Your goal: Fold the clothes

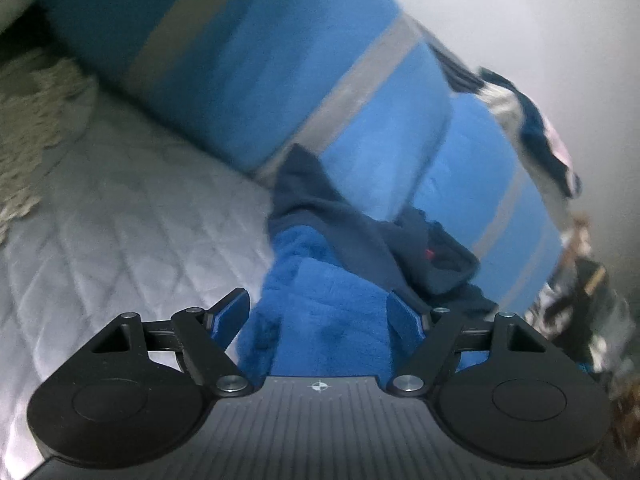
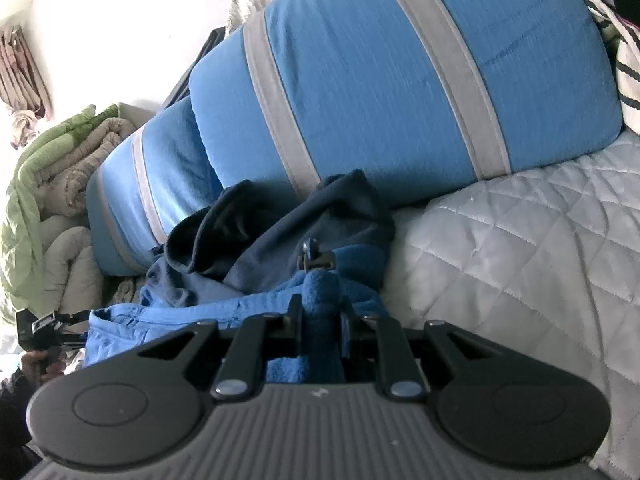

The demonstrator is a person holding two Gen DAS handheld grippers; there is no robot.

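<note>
A: What covers the bed?
B: A pale quilted bedspread [image 2: 520, 248], diamond-stitched, with plump blue pillows [image 2: 400, 80] banded in grey along its far edge.
A: And the garment?
B: A fuzzy blue fleece jacket [image 1: 320, 300], navy-lined, lies crumpled against the pillows, its metal zip pull [image 2: 314, 258] upright.
A: The grippers?
B: The left gripper [image 1: 320, 312] is spread wide over the fleece; the right gripper [image 2: 320, 312] is clamped on a bunched fold.

2 blue pillows [image 2: 400, 80], 1 fleece garment [image 2: 320, 296], 2 grippers [image 1: 316, 312].
</note>
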